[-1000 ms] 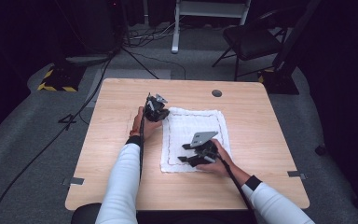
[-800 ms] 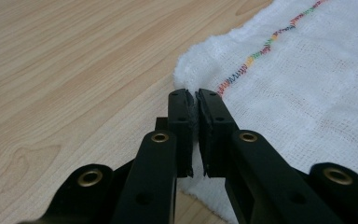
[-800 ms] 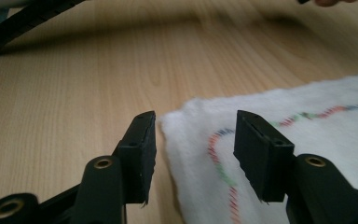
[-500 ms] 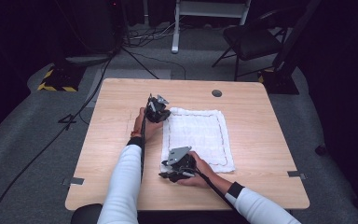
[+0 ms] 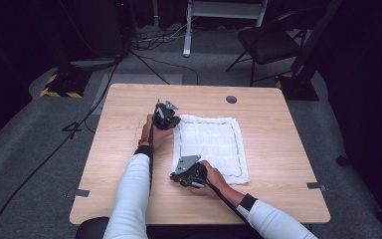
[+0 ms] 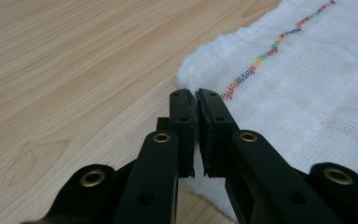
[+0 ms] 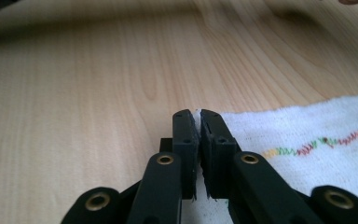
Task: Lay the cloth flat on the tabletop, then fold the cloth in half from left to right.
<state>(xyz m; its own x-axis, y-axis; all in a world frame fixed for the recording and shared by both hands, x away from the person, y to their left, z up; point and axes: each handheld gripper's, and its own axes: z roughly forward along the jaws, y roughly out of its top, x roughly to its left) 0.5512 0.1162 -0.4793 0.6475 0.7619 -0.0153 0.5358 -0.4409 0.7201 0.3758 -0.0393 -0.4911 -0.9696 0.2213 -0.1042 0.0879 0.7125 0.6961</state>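
While both corners sit pinched, as here:

Cloth: white woven cloth with a multicoloured stitched border, spread flat on the wooden table; most of it lying to the right of both sets of fingers in the high view.

Left gripper: left gripper at the far-left corner of the cloth, jaws together and clamped on the hem; in the left gripper view, a sliver of white fabric squeezed between the pads, coloured stitching just beyond the tips to the right.

Right gripper: right gripper at the near-left corner, jaws having just been closing and now pressed on the cloth edge; in the right gripper view, white fabric caught at the very tips, border stitching just to the right.

Step in hand: likely securing the left edge by its two corners, ahead of a lift and fold toward the right edge.

Doing it well: lift both corners together and level, keep the edge taut between the grippers, carry it over without dragging the lower layer, lay hem on hem. Bite at the right tips looks shallow, so a gentle start advised.

Changed since the earlier frames: right gripper formerly over the middle of the cloth, jaws apart, now down at the near-left corner; left gripper unchanged at its corner; cloth lying as before.
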